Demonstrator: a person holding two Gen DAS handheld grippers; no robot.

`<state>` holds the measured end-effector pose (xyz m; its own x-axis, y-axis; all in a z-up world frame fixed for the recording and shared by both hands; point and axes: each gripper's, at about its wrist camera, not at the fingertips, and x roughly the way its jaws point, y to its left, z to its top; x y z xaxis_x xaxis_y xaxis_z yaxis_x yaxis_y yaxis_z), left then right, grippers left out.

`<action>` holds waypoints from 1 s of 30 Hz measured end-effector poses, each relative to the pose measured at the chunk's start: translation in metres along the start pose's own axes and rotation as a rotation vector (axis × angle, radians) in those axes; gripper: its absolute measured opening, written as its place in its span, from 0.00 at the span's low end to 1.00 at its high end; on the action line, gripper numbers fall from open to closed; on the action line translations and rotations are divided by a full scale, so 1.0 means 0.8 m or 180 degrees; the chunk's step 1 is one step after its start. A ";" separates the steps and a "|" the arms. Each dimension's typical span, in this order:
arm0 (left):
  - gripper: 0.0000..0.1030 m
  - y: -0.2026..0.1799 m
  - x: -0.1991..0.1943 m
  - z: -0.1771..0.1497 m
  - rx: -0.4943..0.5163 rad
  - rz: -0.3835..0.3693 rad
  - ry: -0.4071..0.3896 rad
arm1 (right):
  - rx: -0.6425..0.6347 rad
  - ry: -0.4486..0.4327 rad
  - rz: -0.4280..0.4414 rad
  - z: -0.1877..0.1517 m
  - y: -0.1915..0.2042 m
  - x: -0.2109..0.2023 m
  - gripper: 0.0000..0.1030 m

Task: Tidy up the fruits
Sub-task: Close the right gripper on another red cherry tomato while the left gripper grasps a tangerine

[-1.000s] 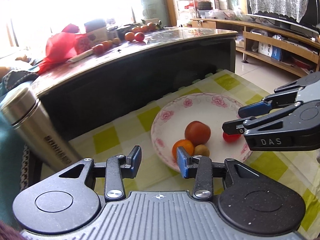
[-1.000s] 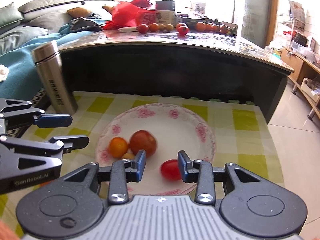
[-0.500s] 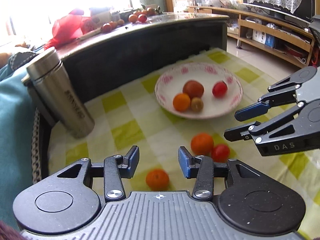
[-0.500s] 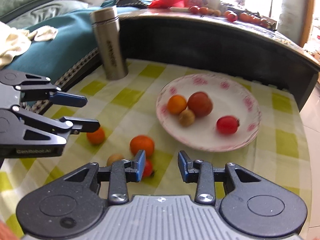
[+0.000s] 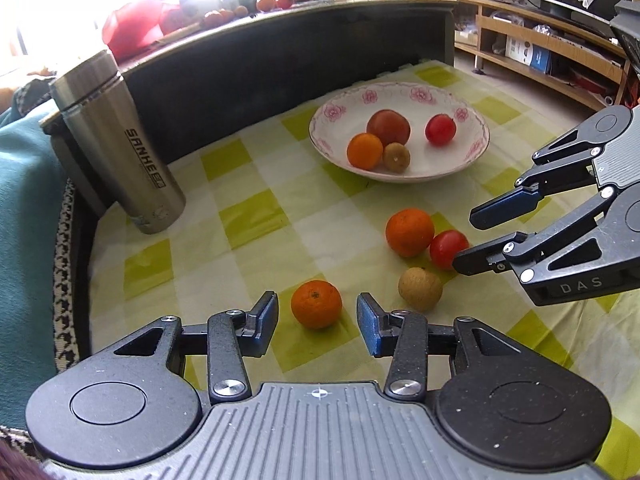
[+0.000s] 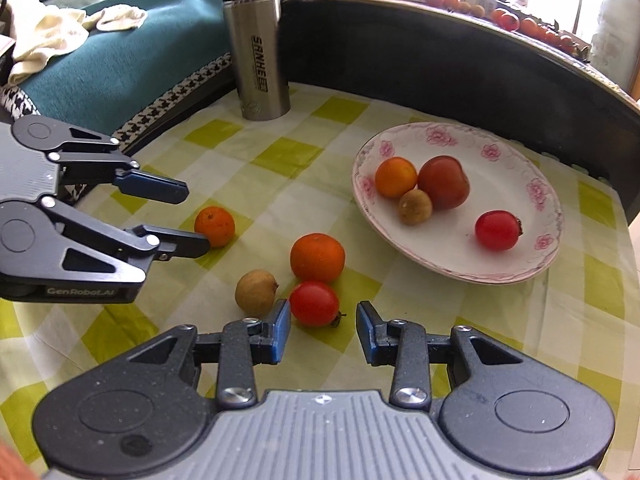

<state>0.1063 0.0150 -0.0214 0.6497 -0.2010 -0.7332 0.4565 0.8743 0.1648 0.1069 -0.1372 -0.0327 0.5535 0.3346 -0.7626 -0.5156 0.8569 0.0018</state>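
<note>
A white floral plate [image 5: 476,148] [image 6: 540,204] holds a large red tomato [image 5: 388,127], a small orange, a brown longan and a cherry tomato [image 6: 497,229]. On the checked cloth lie a small orange [image 5: 316,304] [image 6: 215,226], a bigger orange [image 5: 409,232] [image 6: 317,257], a red cherry tomato [image 5: 447,249] [image 6: 314,303] and a brown longan [image 5: 420,290] [image 6: 256,292]. My left gripper [image 5: 317,324] [image 6: 196,216] is open, with the small orange just ahead between its fingers. My right gripper [image 6: 323,332] [image 5: 476,238] is open around the loose cherry tomato.
A steel SANHE flask [image 5: 116,148] [image 6: 260,48] stands upright at the cloth's far left. A dark curved table edge [image 5: 280,52] rises behind the plate, with more fruit and a red bag on top. A teal blanket [image 6: 120,60] lies left.
Both grippers have pulled back from the plate and dropped toward the loose fruit; the left now frames the small orange, the right the cherry tomato. Both stayed open.
</note>
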 end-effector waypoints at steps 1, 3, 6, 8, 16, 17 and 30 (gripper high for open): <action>0.50 0.000 0.003 -0.001 0.0009 0.0002 0.0008 | -0.0004 0.0005 0.0007 0.000 0.000 0.002 0.40; 0.50 0.000 0.008 -0.001 0.0022 0.0009 0.0021 | -0.0013 0.0013 0.0019 0.001 0.000 0.007 0.40; 0.50 0.001 0.015 -0.001 0.0016 -0.0003 0.0030 | -0.0008 0.0042 0.0042 0.001 -0.001 0.016 0.41; 0.50 0.001 0.019 -0.002 0.0018 -0.0008 0.0043 | -0.0026 0.0061 0.0035 0.002 0.000 0.022 0.41; 0.51 -0.002 0.028 -0.006 0.0022 -0.0030 0.0062 | -0.0106 -0.0004 -0.0006 0.002 0.004 0.025 0.41; 0.50 -0.002 0.028 -0.006 0.0021 -0.0026 0.0054 | -0.0123 -0.0010 -0.0020 0.002 0.006 0.025 0.41; 0.38 -0.025 0.015 -0.012 0.0184 -0.0094 0.0073 | -0.0049 0.0056 -0.0180 -0.011 0.006 0.006 0.34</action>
<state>0.0988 -0.0005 -0.0400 0.6215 -0.2155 -0.7532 0.5101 0.8410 0.1803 0.1016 -0.1351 -0.0423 0.5707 0.2787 -0.7724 -0.4937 0.8681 -0.0515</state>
